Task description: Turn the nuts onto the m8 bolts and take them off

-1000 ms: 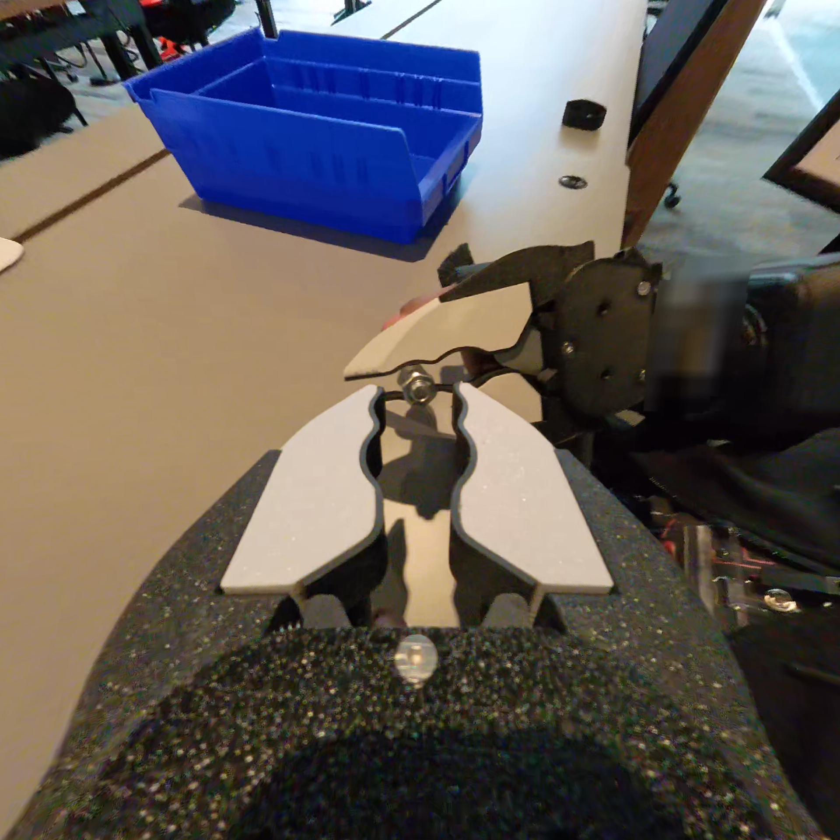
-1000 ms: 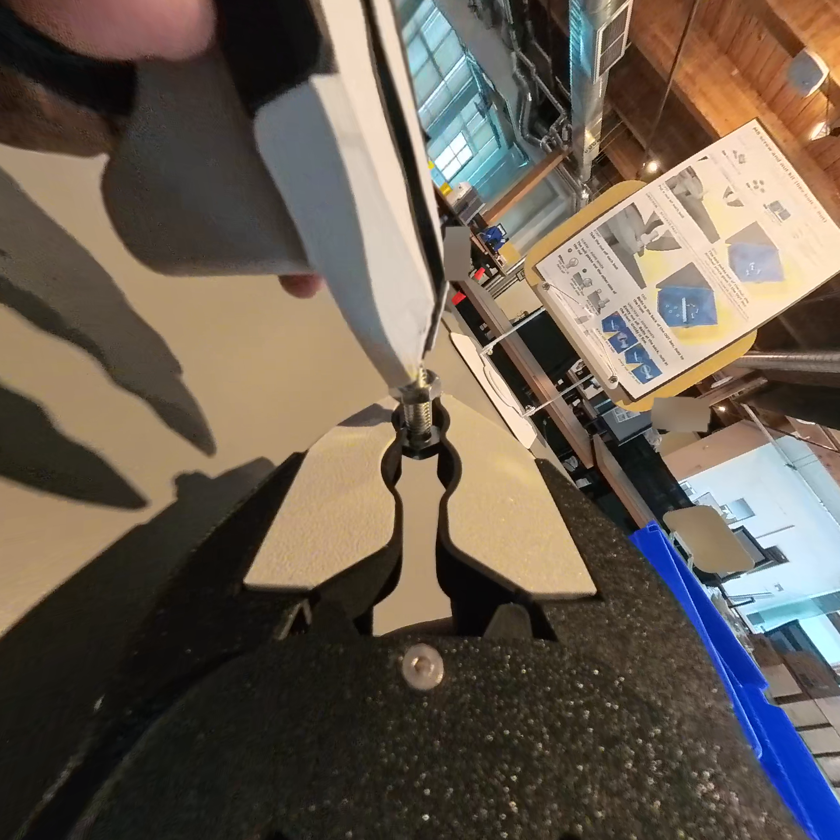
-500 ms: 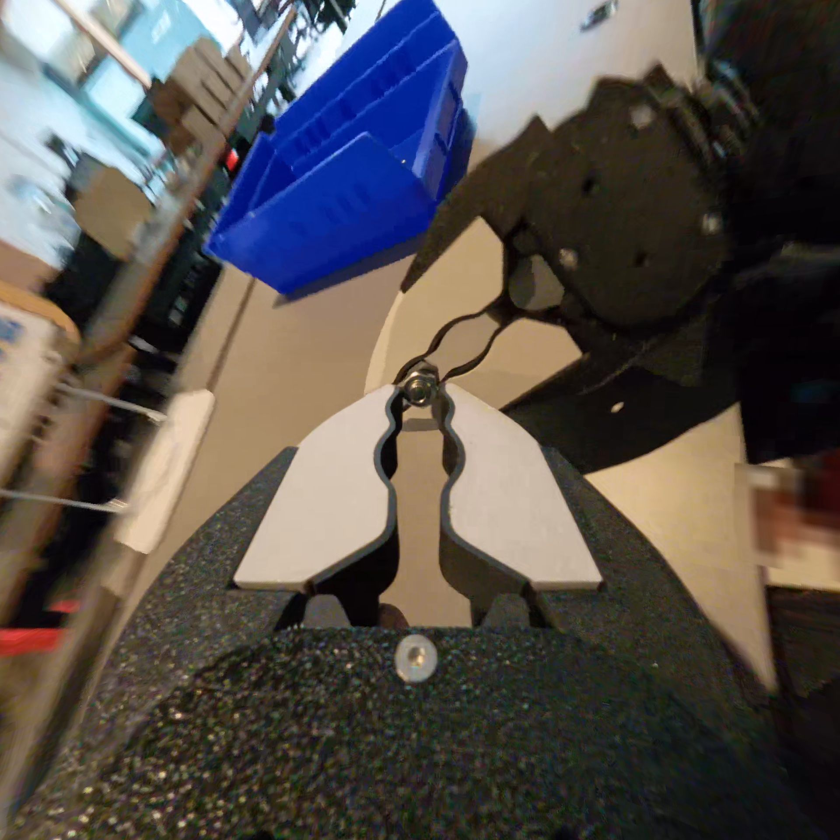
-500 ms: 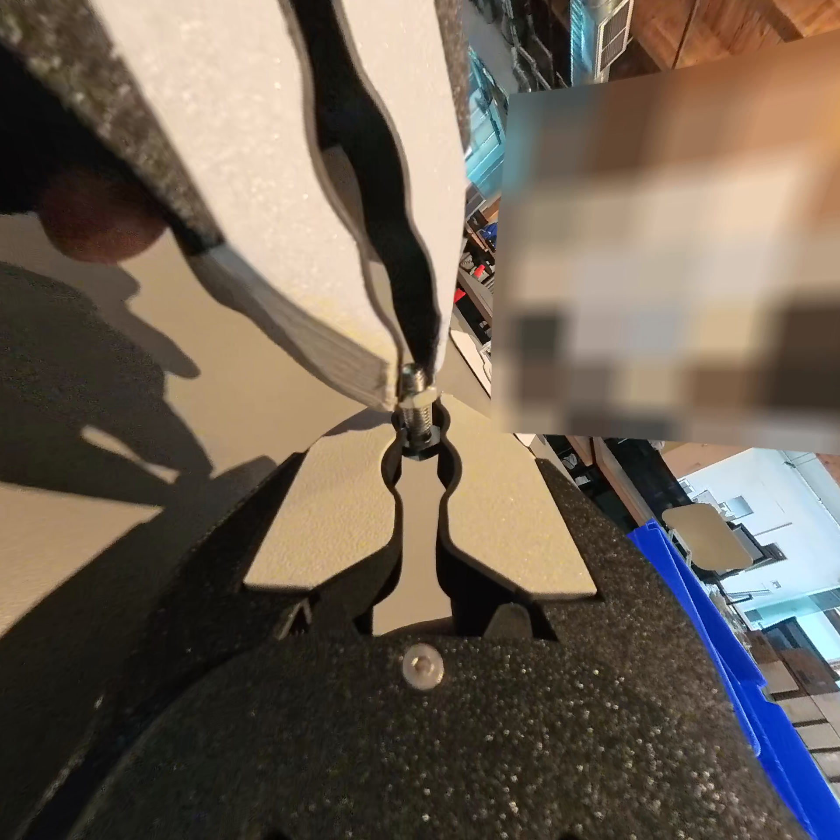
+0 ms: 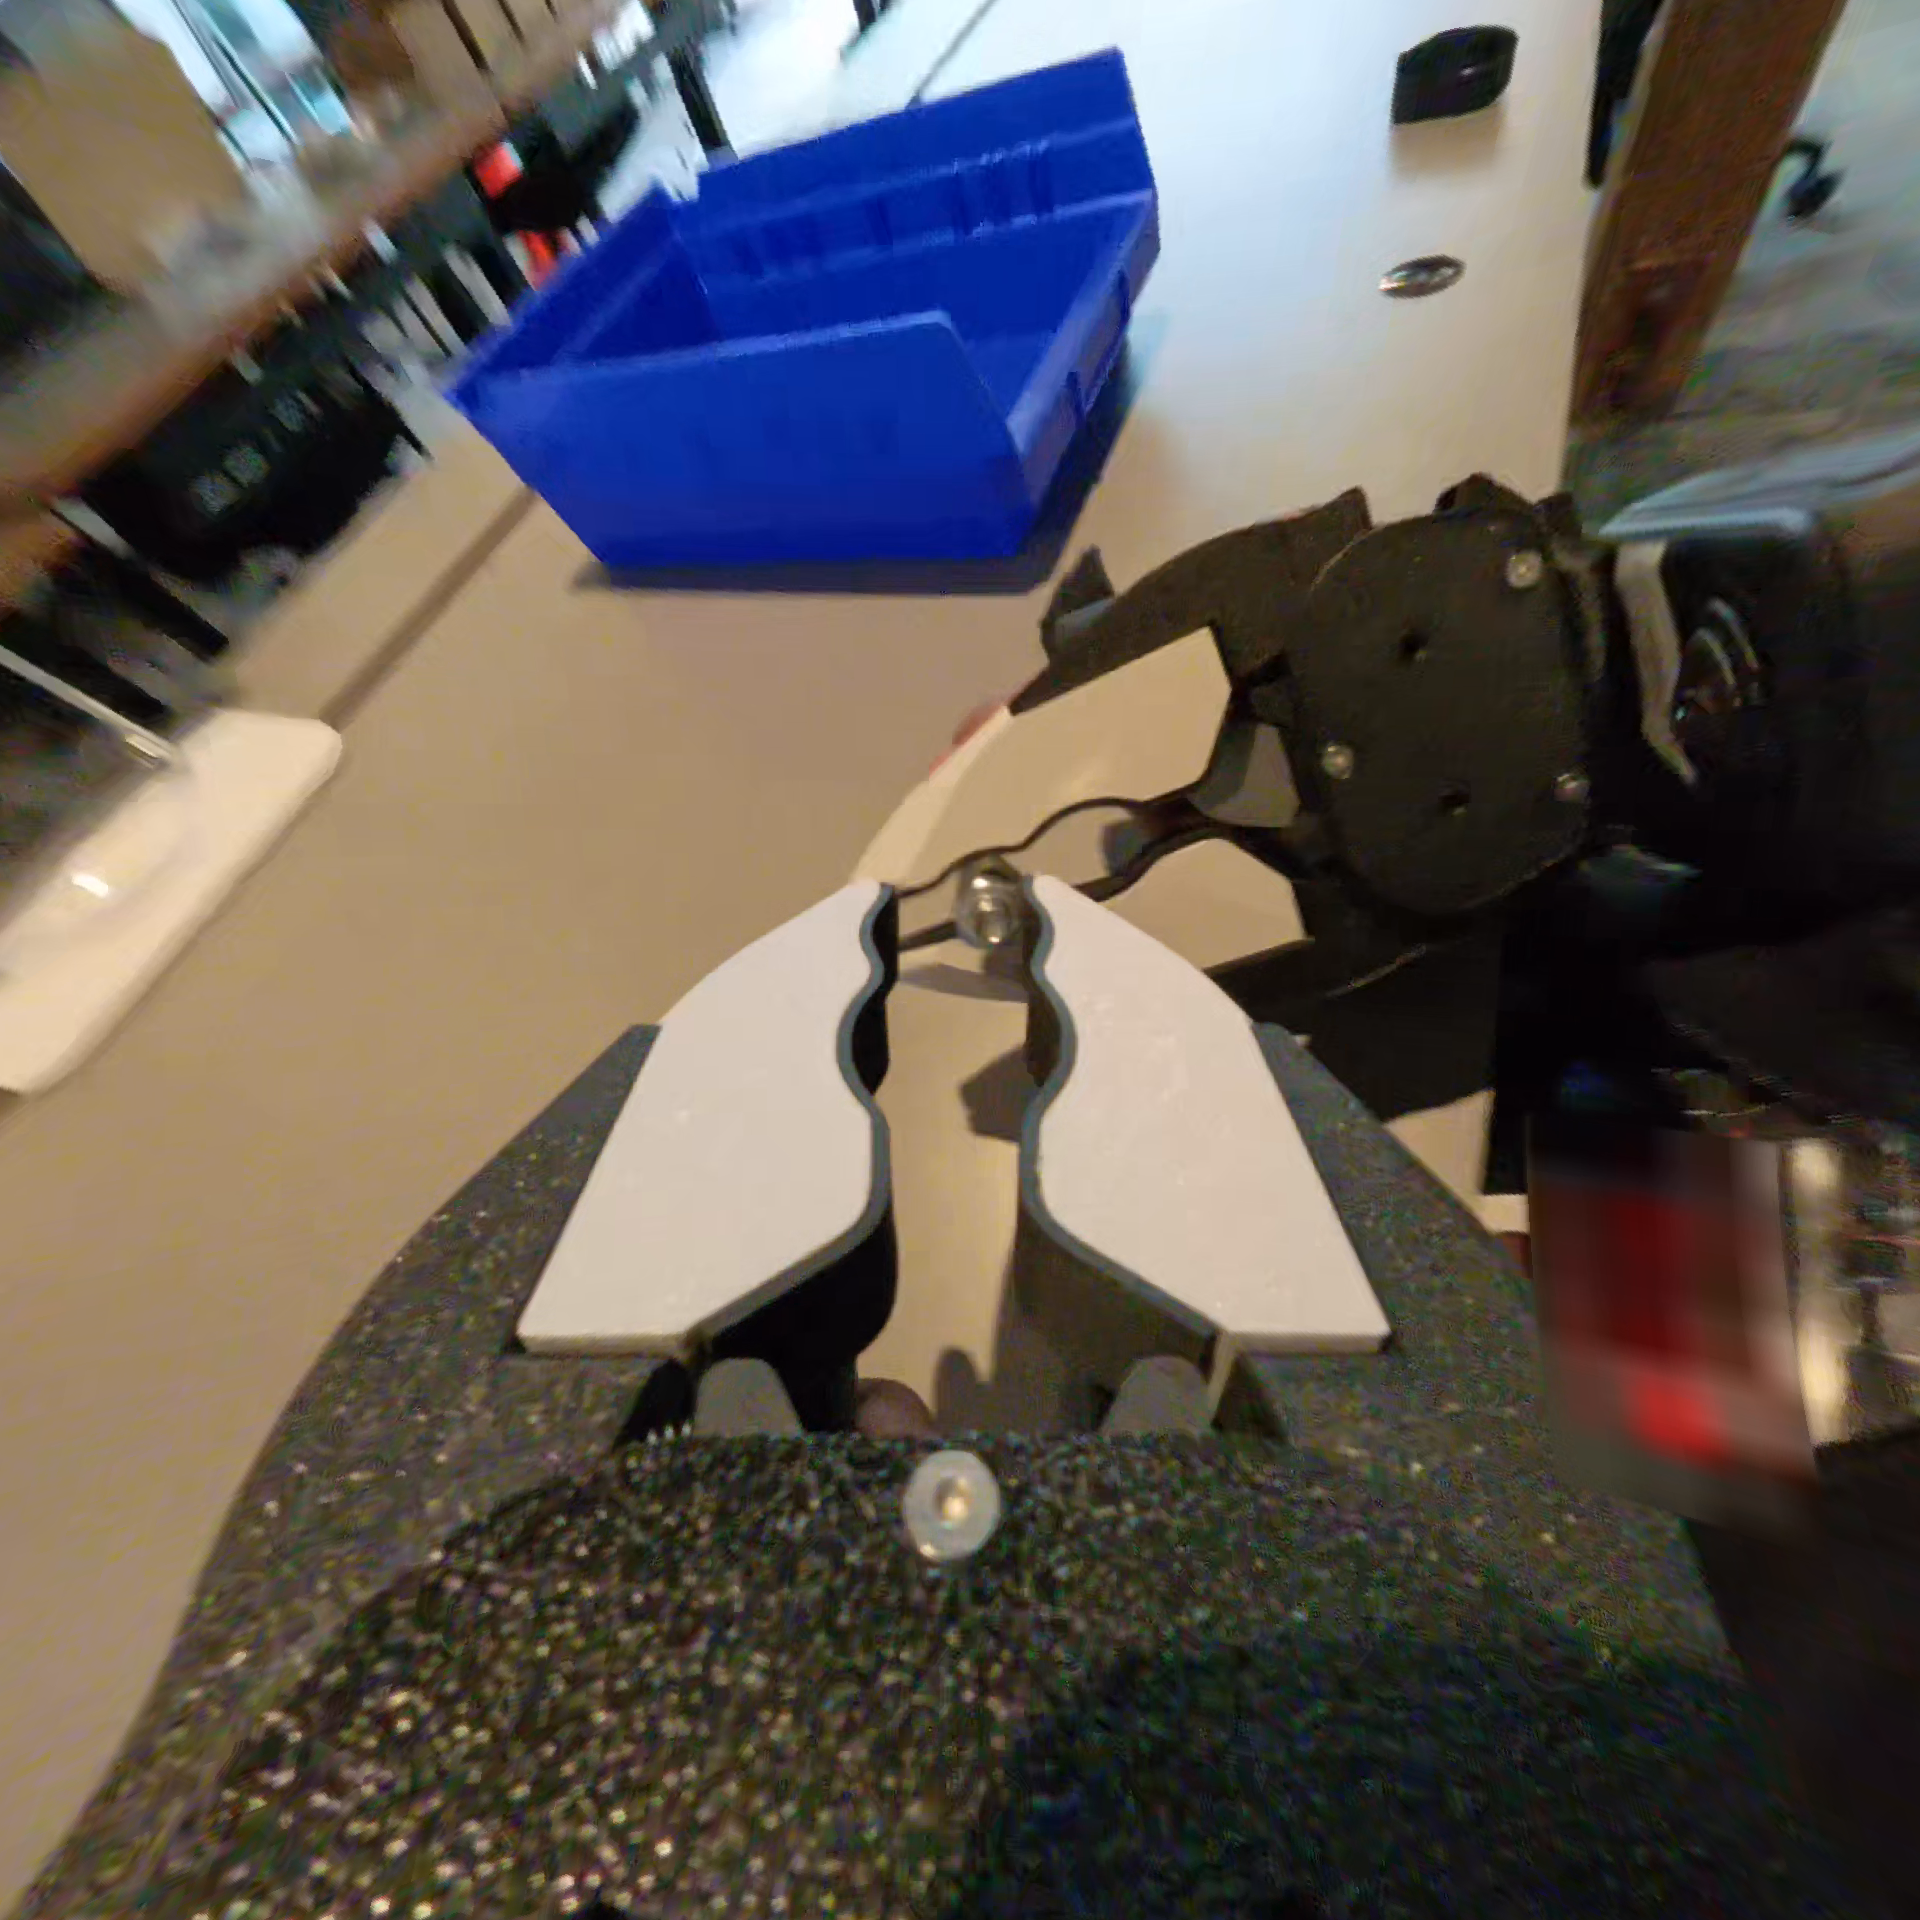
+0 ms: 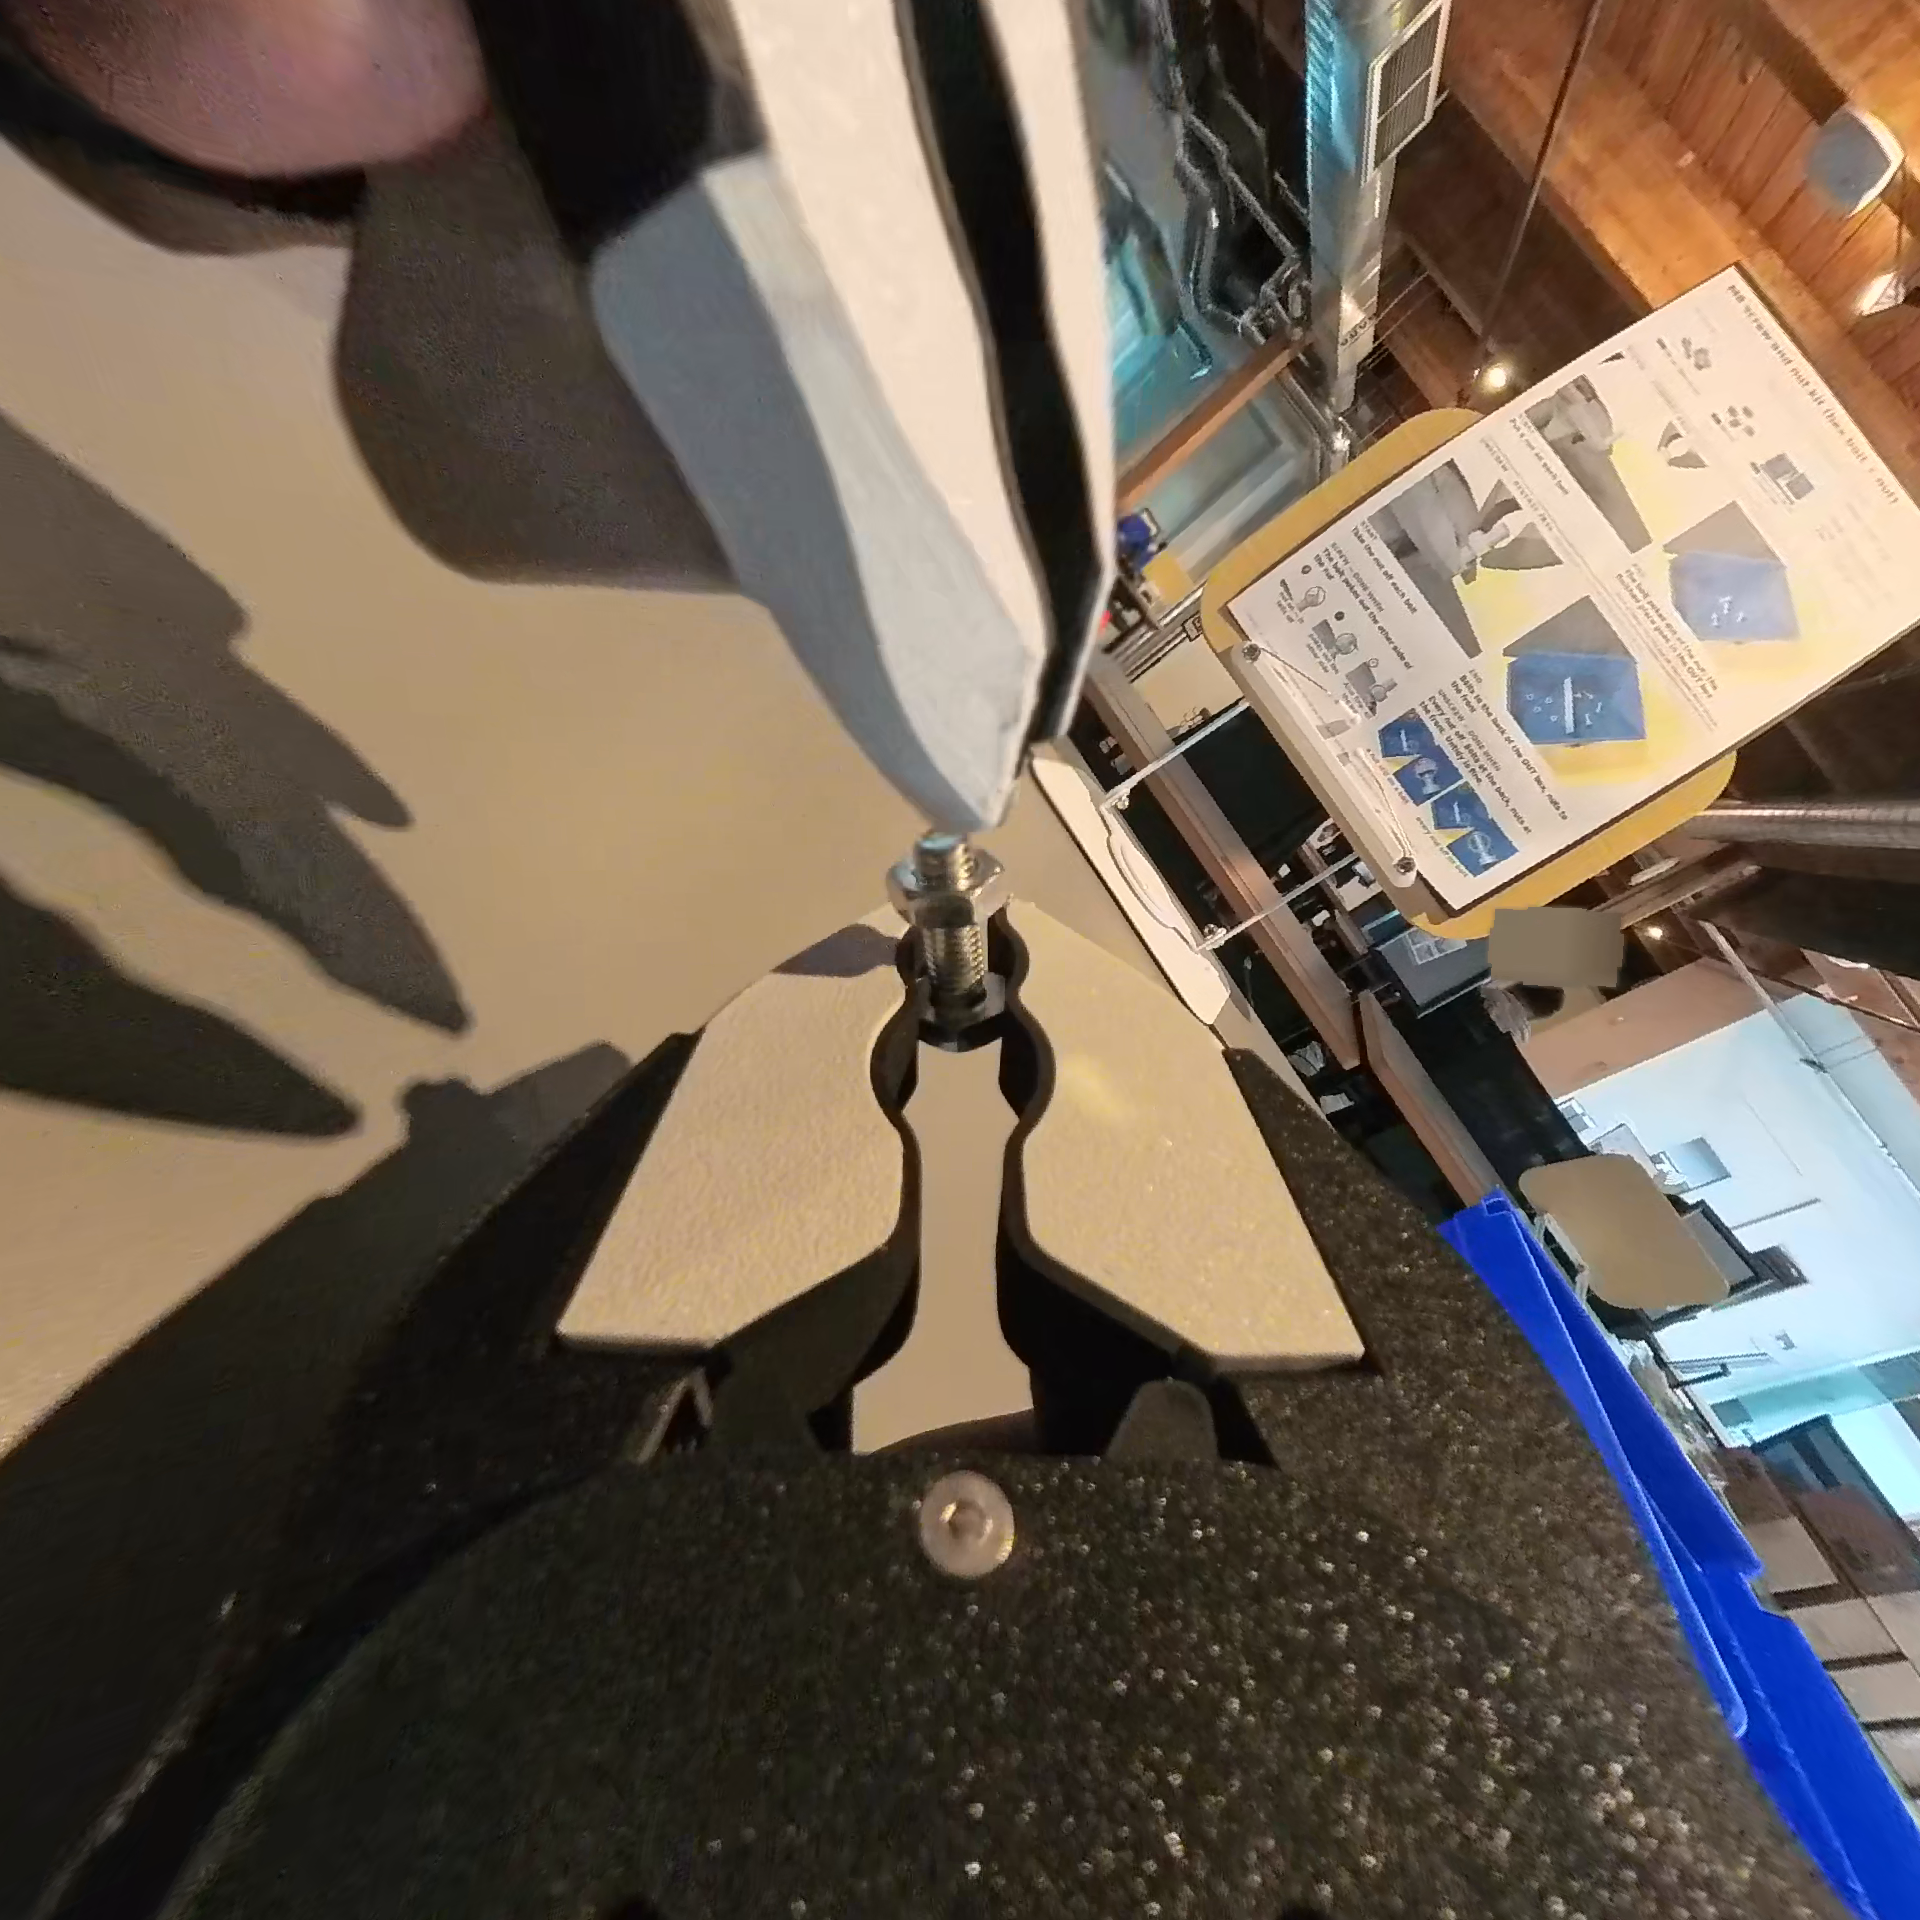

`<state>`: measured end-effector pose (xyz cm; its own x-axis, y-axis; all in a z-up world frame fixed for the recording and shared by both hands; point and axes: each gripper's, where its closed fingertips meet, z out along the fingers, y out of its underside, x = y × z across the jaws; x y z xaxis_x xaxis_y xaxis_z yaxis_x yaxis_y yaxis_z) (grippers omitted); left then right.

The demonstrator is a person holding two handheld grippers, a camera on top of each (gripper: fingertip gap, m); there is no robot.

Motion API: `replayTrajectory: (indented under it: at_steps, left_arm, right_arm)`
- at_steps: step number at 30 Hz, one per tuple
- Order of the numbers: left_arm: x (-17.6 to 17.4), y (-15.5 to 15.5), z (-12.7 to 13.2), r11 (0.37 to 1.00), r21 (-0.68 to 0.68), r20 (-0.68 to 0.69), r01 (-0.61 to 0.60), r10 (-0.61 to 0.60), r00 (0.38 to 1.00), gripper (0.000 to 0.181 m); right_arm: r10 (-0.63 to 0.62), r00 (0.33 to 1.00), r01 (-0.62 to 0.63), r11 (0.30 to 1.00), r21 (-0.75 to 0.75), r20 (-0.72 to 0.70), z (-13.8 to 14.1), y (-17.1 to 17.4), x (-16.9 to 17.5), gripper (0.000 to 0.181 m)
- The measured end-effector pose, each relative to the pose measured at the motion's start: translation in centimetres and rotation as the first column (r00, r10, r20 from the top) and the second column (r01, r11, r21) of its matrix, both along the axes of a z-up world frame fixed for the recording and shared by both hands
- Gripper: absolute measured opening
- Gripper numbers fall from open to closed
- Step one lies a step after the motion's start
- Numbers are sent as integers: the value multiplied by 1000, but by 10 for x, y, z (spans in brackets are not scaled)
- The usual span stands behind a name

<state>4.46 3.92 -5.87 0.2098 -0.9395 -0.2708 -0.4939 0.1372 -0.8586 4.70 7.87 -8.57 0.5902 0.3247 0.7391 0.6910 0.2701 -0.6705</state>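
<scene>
Bolt [image 6: 951, 951] at frame centre, pinched by right gripper [image 6: 961, 1013]; hex nut [image 6: 943, 885] threaded on. Left gripper [image 5: 961, 904] jaws spread around the nut.

Using the blue bin [image 5: 831, 384] as my landmark: the tan table [image 5: 468, 883] on its near side lies bare, so I could pass there. To its left a white plate [image 5: 135, 883] sits at the edge. To its right the right gripper [image 5: 997, 894] blocks me.
</scene>
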Motion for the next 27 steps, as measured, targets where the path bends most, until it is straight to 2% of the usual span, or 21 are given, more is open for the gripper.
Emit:
replayTrajectory:
  at_steps: [2,8,12,16,18,19,22,23,25,27]
  left_arm:
    - [1,-2,-7,998,-63,-13,-10,9,1000,21]
    - [7,-2,-14,997,-67,-39,-39,36,999,21]
    - [7,2,-21,999,18,-90,-43,44,995,15]
    - [7,4,-21,977,210,-138,33,-4,990,15]
    - [7,5,-20,933,344,-184,103,-41,982,15]
    - [7,6,-20,893,426,-214,148,-60,975,15]
    - [4,9,-21,700,661,-326,271,-58,944,15]
    - [3,9,-21,669,686,-344,286,-48,938,16]
    - [2,6,-20,699,660,-321,273,-66,945,17]
    - [2,1,-13,772,591,-252,234,-99,963,22]
  right_arm:
    - [-1,1000,1,1000,0,0,0,0,0,10]
    - [0,1000,0,1000,-1,2,0,0,0,10]
    - [1,1000,-1,1000,-1,2,0,0,0,10]
    - [-1,1000,1,1000,-3,0,0,0,0,10]
    - [-2,1000,2,1000,-3,1,0,0,0,10]
    - [-1,1000,1,1000,-3,4,0,0,0,10]
    - [4,1000,-4,1000,-5,20,-2,0,-2,10]
    - [5,1000,-5,1000,-4,29,-3,0,-3,10]
    - [4,999,-4,1000,4,34,-2,-1,-3,10]
    - [2,1000,-2,1000,-3,18,-1,0,-2,10]
